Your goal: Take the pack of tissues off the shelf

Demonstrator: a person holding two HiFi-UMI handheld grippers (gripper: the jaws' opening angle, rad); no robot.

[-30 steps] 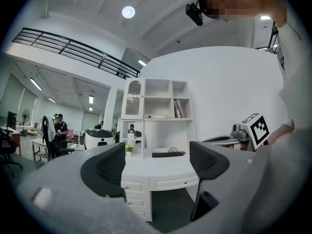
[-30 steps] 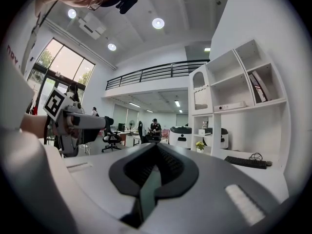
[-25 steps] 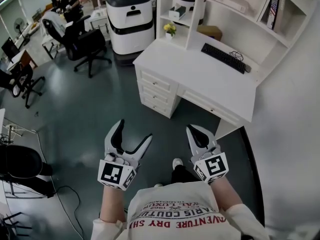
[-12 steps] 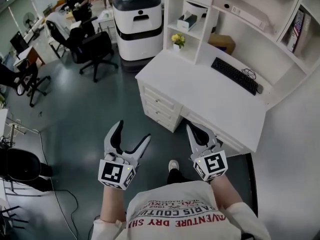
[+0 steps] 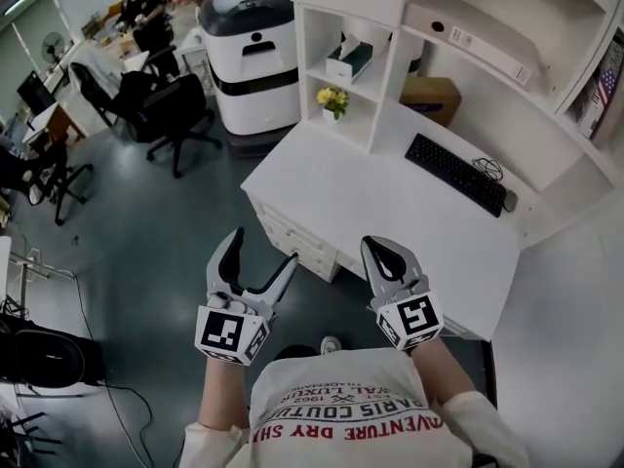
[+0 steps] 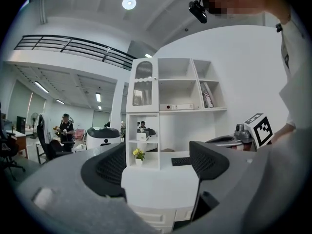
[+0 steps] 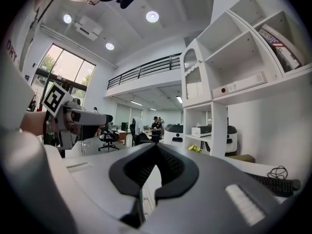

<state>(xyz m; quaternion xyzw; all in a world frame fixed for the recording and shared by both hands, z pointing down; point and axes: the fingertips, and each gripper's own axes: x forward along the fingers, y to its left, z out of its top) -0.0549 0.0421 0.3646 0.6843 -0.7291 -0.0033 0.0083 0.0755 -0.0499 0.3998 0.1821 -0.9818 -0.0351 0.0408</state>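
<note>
1. The head view alone shows both sets of jaws at once, side by side at the near edge of the white desk (image 5: 361, 198), short of its top.
2. left gripper (image 5: 261, 250): jaws wide apart, nothing between the pads. In its own view the far shelf (image 6: 127, 130) shows between the jaws.
3. right gripper (image 5: 380, 252): jaws together at the tips, holding nothing. Its own view looks left of the shelf, down the office, and shows a balcony railing (image 7: 141, 74) that the head view does not.
4. pack of tissues (image 5: 348, 61): on the shelf, in the middle cubby of the left column. It is ahead of and above both grippers, across the desk and well apart from them, untouched.
5. Counts:
   - 2 grippers
   - 1 pack of tissues
   - 1 pot of yellow flowers (image 5: 333, 97)
   - 1 keyboard (image 5: 453, 172)
   - 1 cardboard box (image 5: 431, 96)
   - 1 long white box (image 5: 478, 37)
   - at least 3 black office chairs (image 5: 180, 105)
   - 1 person (image 5: 146, 13) at the back
6. In the way: the desk top lies between the grippers and the shelf. The flowers stand in the cubby just below the pack.
7. Ahead and right of the right gripper, the keyboard lies on the desk with the cardboard box behind it, under the long white box.
8. Books (image 5: 609, 76) stand in the shelf's far-right upper cubby.
9. Ahead and left of the left gripper, a big white machine (image 5: 249, 52) stands on the floor just beside the shelf. The chairs are further left.
</note>
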